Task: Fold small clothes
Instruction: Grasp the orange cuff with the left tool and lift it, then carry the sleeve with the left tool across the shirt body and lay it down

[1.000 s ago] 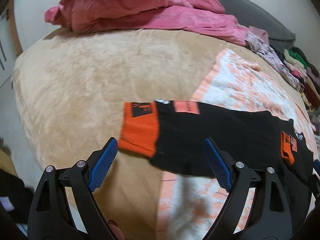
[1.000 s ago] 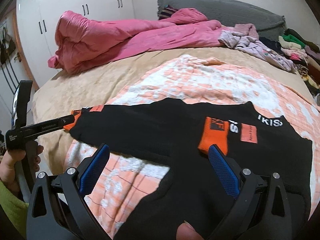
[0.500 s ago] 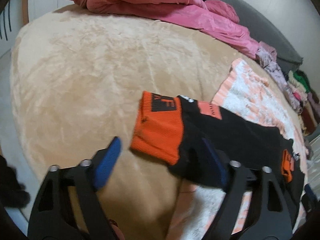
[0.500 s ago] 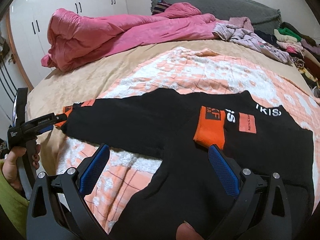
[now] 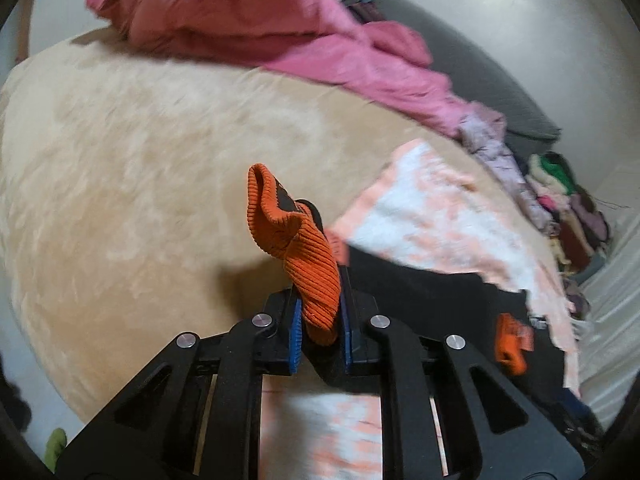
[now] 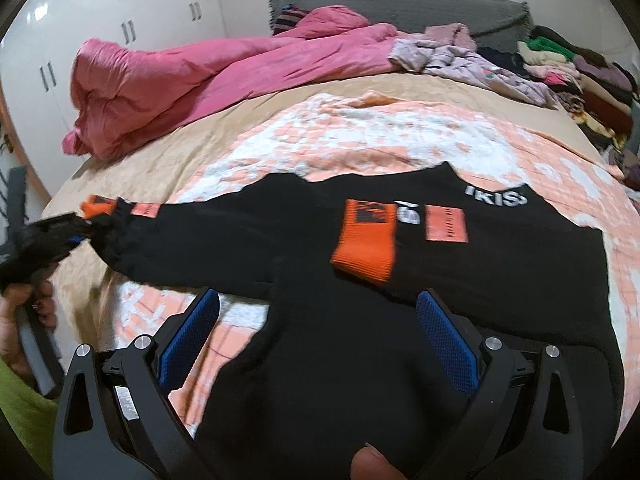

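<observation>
Bed (image 6: pixel 168 160) w/ a tan plush cover fills both views; a crumpled pink duvet (image 6: pixel 208 76) lies across its far side & a grey headboard cushion (image 6: pixel 400 4) stands behind that. White wardrobe doors (image 6: pixel 100 32) at far left of the right wrist view. A peach-and-white blanket (image 6: pixel 380 132) is spread over the tan cover, nearer the cameras. Pile of mixed clothes (image 6: pixel 568 72) stacked along the far right edge of the bed, w/ a pale lilac garment (image 6: pixel 460 60) just beside the duvet's end.

Black sweatshirt (image 6: pixel 320 340) w/ orange cuffs lies flat on the blanket, white lettering at the neck. One sleeve is folded in across the chest, its cuff (image 6: pixel 366 240) resting on the body next to an orange patch. Other sleeve (image 6: pixel 200 236) stretches out sideways to the left, off the blanket & over the tan cover.

Left gripper (image 5: pixel 320 320) is closing, blue pads pinching the outstretched sleeve's orange ribbed cuff (image 5: pixel 308 264); cuff end sticks up above the jaws, lifted off the bed. In the right wrist view that gripper (image 6: pixel 78 236) is blurred, a hand (image 6: pixel 24 312) w/ a green sleeve behind it.

Right gripper (image 6: pixel 316 332) hangs over the sweatshirt's lower body, jaws spread wide, nothing between the pads; a fingertip shows at bottom edge
</observation>
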`<state>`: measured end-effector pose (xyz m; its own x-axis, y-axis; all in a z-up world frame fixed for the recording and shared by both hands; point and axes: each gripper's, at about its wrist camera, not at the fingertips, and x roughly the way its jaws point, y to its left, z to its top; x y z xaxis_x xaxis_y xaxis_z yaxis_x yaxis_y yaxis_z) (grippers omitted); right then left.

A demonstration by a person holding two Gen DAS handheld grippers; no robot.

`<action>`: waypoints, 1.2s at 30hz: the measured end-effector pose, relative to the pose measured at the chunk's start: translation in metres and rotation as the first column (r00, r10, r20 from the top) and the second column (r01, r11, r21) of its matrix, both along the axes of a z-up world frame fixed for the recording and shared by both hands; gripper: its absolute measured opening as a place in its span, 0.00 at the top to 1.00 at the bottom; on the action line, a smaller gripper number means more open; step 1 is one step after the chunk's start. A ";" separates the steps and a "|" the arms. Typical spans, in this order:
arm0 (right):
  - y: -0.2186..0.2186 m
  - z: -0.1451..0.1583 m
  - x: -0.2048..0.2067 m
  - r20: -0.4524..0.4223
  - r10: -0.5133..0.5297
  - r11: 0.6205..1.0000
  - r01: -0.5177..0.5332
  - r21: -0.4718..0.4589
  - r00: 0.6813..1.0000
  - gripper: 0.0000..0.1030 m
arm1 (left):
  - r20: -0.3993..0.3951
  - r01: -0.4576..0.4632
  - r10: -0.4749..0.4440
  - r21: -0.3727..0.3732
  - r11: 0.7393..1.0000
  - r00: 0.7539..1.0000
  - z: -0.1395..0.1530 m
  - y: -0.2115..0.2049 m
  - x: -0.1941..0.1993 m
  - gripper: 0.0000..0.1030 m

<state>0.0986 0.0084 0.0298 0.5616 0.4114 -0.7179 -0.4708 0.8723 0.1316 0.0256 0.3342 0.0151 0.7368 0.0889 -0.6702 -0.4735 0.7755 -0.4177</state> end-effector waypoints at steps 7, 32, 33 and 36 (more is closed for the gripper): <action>-0.043 0.008 0.000 0.004 -0.080 0.996 0.079 0.048 0.997 0.04 | 0.094 0.148 -0.152 0.040 0.988 0.984 0.049 -0.053 0.013 0.93; -0.181 0.015 0.001 -0.002 -0.316 0.935 0.312 0.167 0.949 0.04 | 0.053 0.523 -0.530 0.107 0.846 0.846 0.057 -0.243 0.102 0.93; -0.187 0.013 0.002 -0.007 -0.326 0.932 0.322 0.166 0.945 0.04 | 0.046 0.531 -0.538 0.104 0.841 0.842 0.054 -0.248 0.104 0.93; -0.197 0.010 0.004 -0.018 -0.341 0.926 0.339 0.168 0.940 0.04 | 0.019 0.559 -0.562 0.087 0.825 0.827 0.042 -0.263 0.111 0.93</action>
